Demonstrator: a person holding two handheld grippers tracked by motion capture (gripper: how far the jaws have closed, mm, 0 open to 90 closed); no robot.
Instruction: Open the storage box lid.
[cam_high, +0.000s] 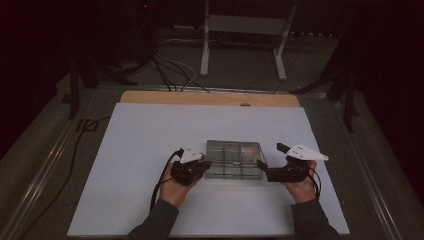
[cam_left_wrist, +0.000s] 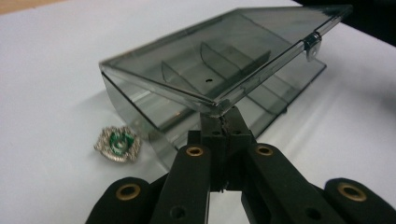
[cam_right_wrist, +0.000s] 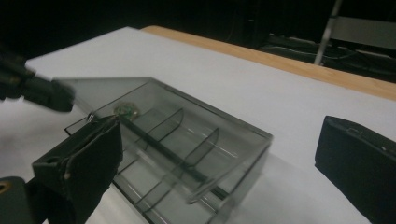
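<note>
On the white surface (cam_high: 150, 165), near its front middle, sitting square between both hands: a smoky transparent plastic organiser box (cam_high: 234, 159) with curved inner dividers and a hinged lid. Left claw (cam_left_wrist: 219, 122) pressing in at the box's left edge, jaws drawn together and pinching the corner of the lid (cam_left_wrist: 219, 70), which is tilting up off the base — probably being lifted open from that corner, the small grey clasp (cam_left_wrist: 312, 44) at the far end looking undone. Right claw (cam_right_wrist: 219, 154) standing with jaws wide apart, one black pad (cam_right_wrist: 88, 158) touching the near corner of the box, the other pad (cam_right_wrist: 359, 158) well out to the side; likely bracing the base so that it does not slide or rise with the lid, though no squeeze on it yet. Lying just beside the box on the bare surface: a small silver-edged green enamel badge (cam_left_wrist: 117, 143), seemingly waiting to be put into one of the compartments once the lid is fully back.
</note>
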